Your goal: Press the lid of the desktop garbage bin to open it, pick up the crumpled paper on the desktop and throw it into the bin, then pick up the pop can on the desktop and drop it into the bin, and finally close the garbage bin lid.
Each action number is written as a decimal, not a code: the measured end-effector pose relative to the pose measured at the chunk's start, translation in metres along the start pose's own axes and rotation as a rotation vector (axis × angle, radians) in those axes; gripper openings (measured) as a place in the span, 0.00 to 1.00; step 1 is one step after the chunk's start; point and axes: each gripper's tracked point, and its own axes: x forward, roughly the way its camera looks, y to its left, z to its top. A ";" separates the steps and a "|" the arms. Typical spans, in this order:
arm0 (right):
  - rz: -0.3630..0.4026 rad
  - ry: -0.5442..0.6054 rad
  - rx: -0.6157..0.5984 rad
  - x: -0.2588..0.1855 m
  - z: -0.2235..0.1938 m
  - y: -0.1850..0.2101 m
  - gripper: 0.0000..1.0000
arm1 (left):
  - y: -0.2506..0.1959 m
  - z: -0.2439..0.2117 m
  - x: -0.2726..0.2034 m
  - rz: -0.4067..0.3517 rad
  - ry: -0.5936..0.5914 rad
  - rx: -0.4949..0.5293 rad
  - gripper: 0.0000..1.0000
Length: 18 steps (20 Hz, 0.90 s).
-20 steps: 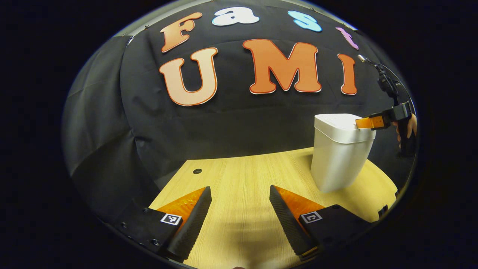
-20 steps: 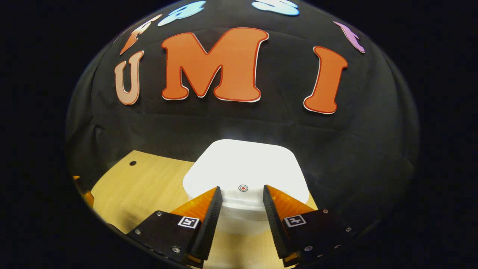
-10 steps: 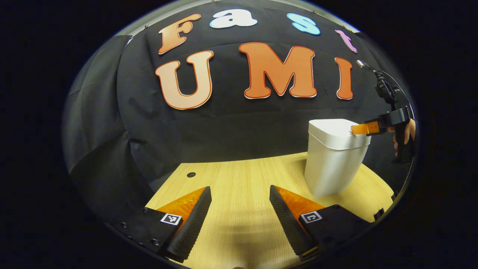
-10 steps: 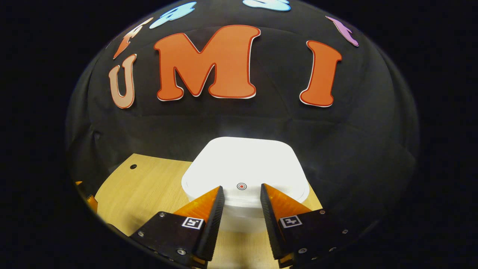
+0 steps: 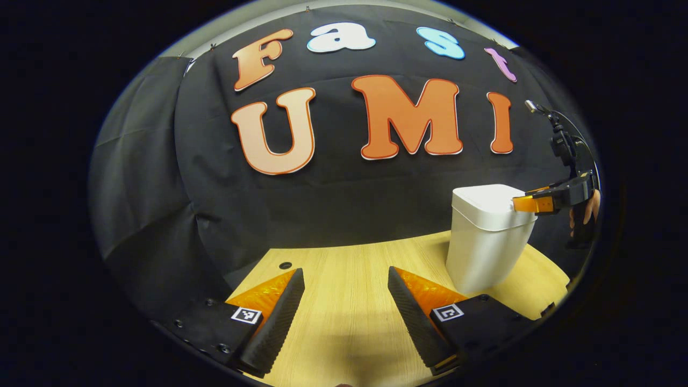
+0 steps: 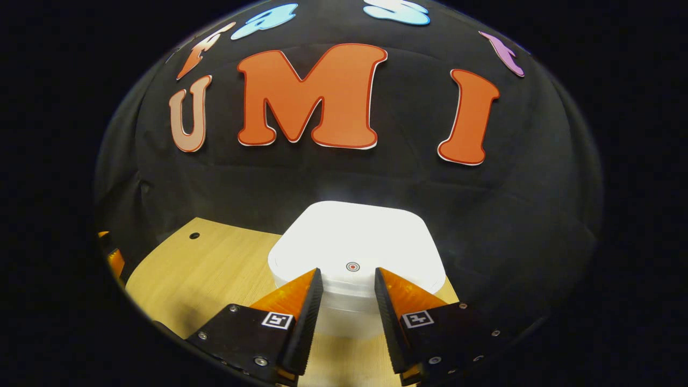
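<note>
Left gripper view: left gripper [image 5: 346,279] sits at bottom centre of the frame, fingers wide apart, nothing between them, above the bare wooden desktop [image 5: 344,269]. A small dark hole [image 5: 285,265] in the desktop lies at lower left, near the wall. White garbage bin [image 5: 486,236] stands upright at right of frame on the desktop, lid [image 5: 486,198] down. Right gripper [image 5: 529,203] enters from the far right edge, fingertips at the near right edge of the lid; contact cannot be confirmed at this scale. A hand [image 5: 590,207] holds it. Right gripper view: right gripper [image 6: 348,274] at bottom centre, fingers moderately apart, gripping nothing, tips over the near edge of the lid [image 6: 357,242]. A small red ring mark [image 6: 352,266] on the lid shows in the gap just above the tips. Bin [image 6: 344,317] in lower centre of frame; desktop [image 6: 199,269] to its left.
</note>
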 end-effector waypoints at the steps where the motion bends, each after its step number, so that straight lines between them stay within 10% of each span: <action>1: -0.002 -0.011 0.017 -0.006 0.000 0.002 0.59 | 0.002 0.005 0.001 -0.007 -0.013 0.004 1.00; 10: -0.055 -0.194 -0.015 -0.050 0.025 0.035 0.92 | 0.029 0.071 0.006 -0.075 -0.188 -0.030 0.99; 18: 0.017 -0.212 -0.076 -0.067 0.008 0.089 0.96 | 0.039 0.105 -0.001 -0.096 -0.290 -0.058 0.99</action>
